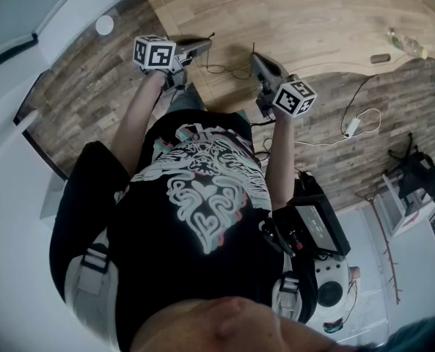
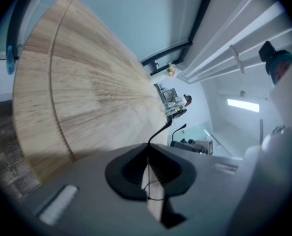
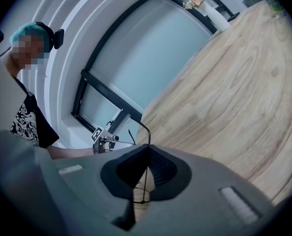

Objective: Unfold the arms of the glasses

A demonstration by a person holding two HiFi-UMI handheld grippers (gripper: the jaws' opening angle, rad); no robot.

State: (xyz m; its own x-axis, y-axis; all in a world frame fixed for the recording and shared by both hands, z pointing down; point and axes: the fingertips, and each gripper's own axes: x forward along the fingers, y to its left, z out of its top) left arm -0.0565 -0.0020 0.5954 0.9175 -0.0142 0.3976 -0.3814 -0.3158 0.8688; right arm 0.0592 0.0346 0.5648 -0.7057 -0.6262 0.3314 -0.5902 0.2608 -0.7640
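While standing at the near edge of the curved wooden worktop (image 1: 312, 20), held the left claw (image 1: 205, 45) and the right claw (image 1: 255, 57) out over that edge, near each other but not touching, both pointing away from the body. Had the left claw's jaws pressed together in the left gripper view, gripping nothing, with only a thin black wire (image 2: 160, 130) curving up from the seam. Had the right claw's jaws closed on each other likewise, empty, with a thin wire loop (image 3: 142, 191) showing at the seam. Saw, probably, the folded glasses (image 1: 379, 58), a small dark shape too far off to be sure of, lying on the worktop's right side, well apart from both claws and near a clear item (image 1: 404, 42), not identifiable. Wore a black printed T-shirt (image 1: 202, 196). Stood on a wood-plank floor (image 1: 78, 79) with a white cable (image 1: 351, 127) lying to the right. Made out, in the right gripper view, a white vase (image 3: 214, 16) of flowers at the worktop's far end.
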